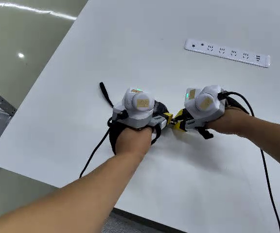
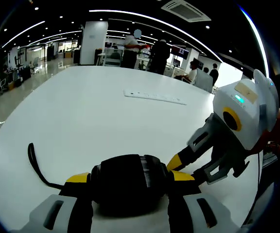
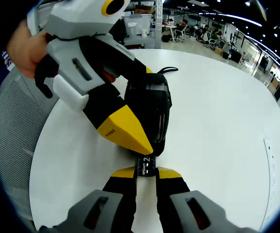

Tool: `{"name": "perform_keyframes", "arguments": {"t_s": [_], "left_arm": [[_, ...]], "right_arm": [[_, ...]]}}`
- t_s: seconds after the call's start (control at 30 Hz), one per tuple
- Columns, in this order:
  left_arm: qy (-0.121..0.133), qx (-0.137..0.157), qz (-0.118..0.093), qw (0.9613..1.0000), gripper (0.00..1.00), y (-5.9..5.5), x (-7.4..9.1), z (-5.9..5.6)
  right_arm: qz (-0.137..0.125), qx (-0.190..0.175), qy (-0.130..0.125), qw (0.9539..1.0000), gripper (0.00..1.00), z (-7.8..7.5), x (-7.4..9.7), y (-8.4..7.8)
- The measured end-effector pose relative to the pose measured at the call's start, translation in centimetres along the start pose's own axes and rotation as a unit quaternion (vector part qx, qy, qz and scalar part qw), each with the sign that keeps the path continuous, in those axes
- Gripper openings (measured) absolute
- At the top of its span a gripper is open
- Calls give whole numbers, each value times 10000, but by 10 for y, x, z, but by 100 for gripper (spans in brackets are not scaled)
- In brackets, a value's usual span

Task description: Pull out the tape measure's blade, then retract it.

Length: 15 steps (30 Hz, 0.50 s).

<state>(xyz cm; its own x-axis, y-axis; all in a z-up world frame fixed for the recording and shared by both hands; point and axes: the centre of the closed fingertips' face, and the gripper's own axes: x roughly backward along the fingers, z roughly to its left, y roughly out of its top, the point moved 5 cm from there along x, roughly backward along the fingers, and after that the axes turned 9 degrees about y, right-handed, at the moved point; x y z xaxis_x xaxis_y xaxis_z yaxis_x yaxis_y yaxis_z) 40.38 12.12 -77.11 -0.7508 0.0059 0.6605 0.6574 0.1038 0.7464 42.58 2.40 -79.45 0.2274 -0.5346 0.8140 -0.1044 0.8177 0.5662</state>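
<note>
Black tape measure (image 3: 152, 109) sat on the white table (image 1: 130, 43), clamped at both sides by the left gripper (image 2: 130, 175). The right gripper (image 3: 146, 173) was pressed together on the blade (image 3: 145, 165), which was only slightly out, just beside the case. The tape's strap (image 2: 33, 162) lay loose on the table. A power strip (image 1: 226, 52) lay well apart at the far side. A cable (image 1: 269, 184) trailed by the right forearm.
</note>
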Motion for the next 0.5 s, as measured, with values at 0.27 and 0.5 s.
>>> {"name": "perform_keyframes", "arguments": {"t_s": [0.27, 0.5], "left_arm": [[-1, 2, -2, 10000, 59, 0, -1, 0], [-3, 5, -1, 10000, 59, -1, -1, 0]], "right_arm": [[13, 33, -5, 10000, 11, 0, -2, 3], [9, 29, 1, 10000, 11, 0, -4, 5]]}}
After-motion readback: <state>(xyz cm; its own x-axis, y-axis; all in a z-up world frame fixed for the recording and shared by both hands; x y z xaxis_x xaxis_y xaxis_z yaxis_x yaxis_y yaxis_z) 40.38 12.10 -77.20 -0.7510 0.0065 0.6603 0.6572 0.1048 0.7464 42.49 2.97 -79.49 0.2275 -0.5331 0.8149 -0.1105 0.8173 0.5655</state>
